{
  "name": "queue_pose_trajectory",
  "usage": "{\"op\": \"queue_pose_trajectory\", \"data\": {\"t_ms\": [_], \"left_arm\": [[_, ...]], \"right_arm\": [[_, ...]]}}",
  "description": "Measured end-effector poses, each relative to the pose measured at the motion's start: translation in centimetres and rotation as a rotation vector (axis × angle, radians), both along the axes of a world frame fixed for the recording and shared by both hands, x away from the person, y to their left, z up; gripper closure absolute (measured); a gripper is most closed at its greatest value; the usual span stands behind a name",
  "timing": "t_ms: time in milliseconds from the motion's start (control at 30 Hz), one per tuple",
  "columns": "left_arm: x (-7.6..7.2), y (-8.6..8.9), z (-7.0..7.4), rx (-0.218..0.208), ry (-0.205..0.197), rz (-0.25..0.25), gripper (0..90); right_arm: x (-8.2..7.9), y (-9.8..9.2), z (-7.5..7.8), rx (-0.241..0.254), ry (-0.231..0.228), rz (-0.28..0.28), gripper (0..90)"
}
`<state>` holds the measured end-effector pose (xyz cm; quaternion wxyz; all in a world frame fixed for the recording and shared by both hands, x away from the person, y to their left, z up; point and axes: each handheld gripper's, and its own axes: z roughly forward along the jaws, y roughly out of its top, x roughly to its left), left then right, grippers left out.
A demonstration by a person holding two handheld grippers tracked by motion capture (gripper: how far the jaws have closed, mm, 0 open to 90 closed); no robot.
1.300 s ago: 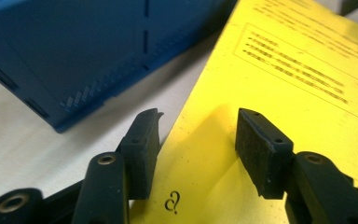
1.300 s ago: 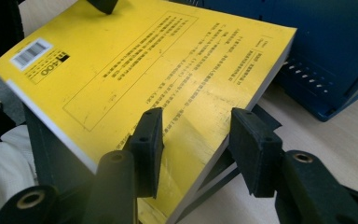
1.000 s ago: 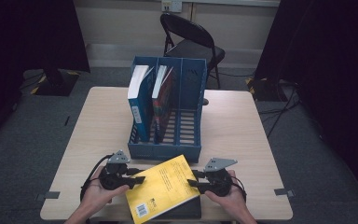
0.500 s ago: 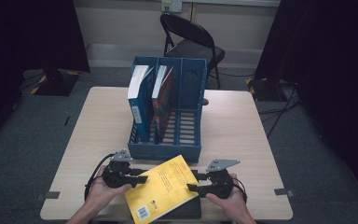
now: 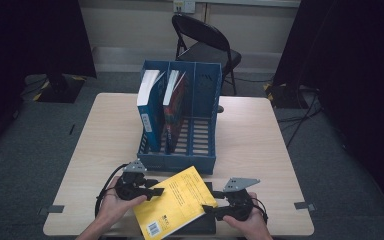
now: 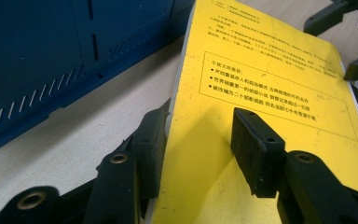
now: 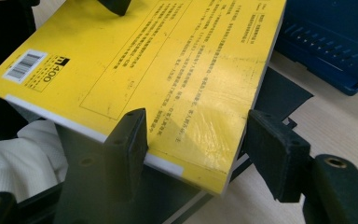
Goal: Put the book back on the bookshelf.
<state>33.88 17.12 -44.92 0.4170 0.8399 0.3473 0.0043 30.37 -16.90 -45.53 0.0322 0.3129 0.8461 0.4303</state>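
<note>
- Book handling: the left tool (image 5: 156, 192) clamps the yellow book (image 5: 176, 202) by its edge, lifted at a tilt over the worktop (image 5: 260, 145) just before the blue file rack (image 5: 182, 120).
- Right tool (image 5: 211, 210) has just been opening; its jaws straddle the book's corner, not pressing.
- Next, I judge: stand the book upright and steer it into the rack's empty right slot.

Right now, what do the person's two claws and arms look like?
Both the left claw and the right claw are black, each topped by a grey three-cornered plate with small holes. Black cables loop from their bodies. In the left gripper view the fingers end in blocky black rubber pads with brass-coloured screws behind. Both forearms are bare, with no sleeves.
</note>
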Motion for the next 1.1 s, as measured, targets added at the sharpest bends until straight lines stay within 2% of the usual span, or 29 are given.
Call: {"op": "queue_pose_trajectory", "data": {"t_ms": [100,167,233,267,367,467,567,667,700,733,933,1000,1100], "left_arm": [[-0.3,0.4,-0.3,-0.025,-0.003,-0.011,57.9],[-0.3,0.6,-0.5,-0.042,-0.008,-0.012,58.0],[-0.3,0.7,-0.6,-0.060,0.020,0.010,57.5],[-0.3,0.6,-0.5,-0.053,0.019,0.010,57.5],[-0.7,0.4,-0.3,-0.028,0.003,0.027,57.8],[-0.8,0.7,-0.2,-0.026,0.033,0.019,57.9],[-1.3,1.1,-0.3,-0.034,0.035,0.024,58.0],[-2.0,1.2,0.0,-0.011,0.046,0.028,58.0],[-2.3,1.1,0.2,0.009,0.044,0.029,58.1],[-2.5,1.1,0.2,0.012,0.044,0.032,57.9],[-2.8,1.7,0.4,0.025,0.077,-0.009,57.4],[-2.7,1.8,0.5,0.040,0.077,-0.027,57.4],[-2.3,1.7,0.3,0.014,0.090,-0.028,55.8]], "right_arm": [[-0.1,0.0,0.1,-0.005,-0.003,0.012,39.2],[-0.2,-0.2,0.0,0.002,0.020,0.031,35.2],[-0.5,-0.4,-0.3,-0.003,0.029,0.037,33.7],[-0.6,-0.3,-0.4,-0.018,0.025,0.041,33.5],[-0.7,-0.2,-0.3,-0.025,0.012,0.042,33.7],[-0.4,-0.4,-0.5,-0.012,0.017,0.048,35.0],[-0.1,-0.4,-0.5,-0.010,0.010,0.046,37.4],[0.1,-0.5,-0.4,-0.007,0.007,0.039,39.6],[0.1,-0.4,-0.4,-0.008,-0.001,0.028,40.1],[0.2,-0.3,-0.4,-0.013,-0.013,0.016,40.4],[1.0,-0.2,-0.4,-0.010,-0.015,-0.002,41.0],[1.3,-0.1,-0.4,-0.005,-0.013,-0.006,41.5],[1.4,-0.1,-0.4,-0.003,-0.015,-0.009,41.6]]}}
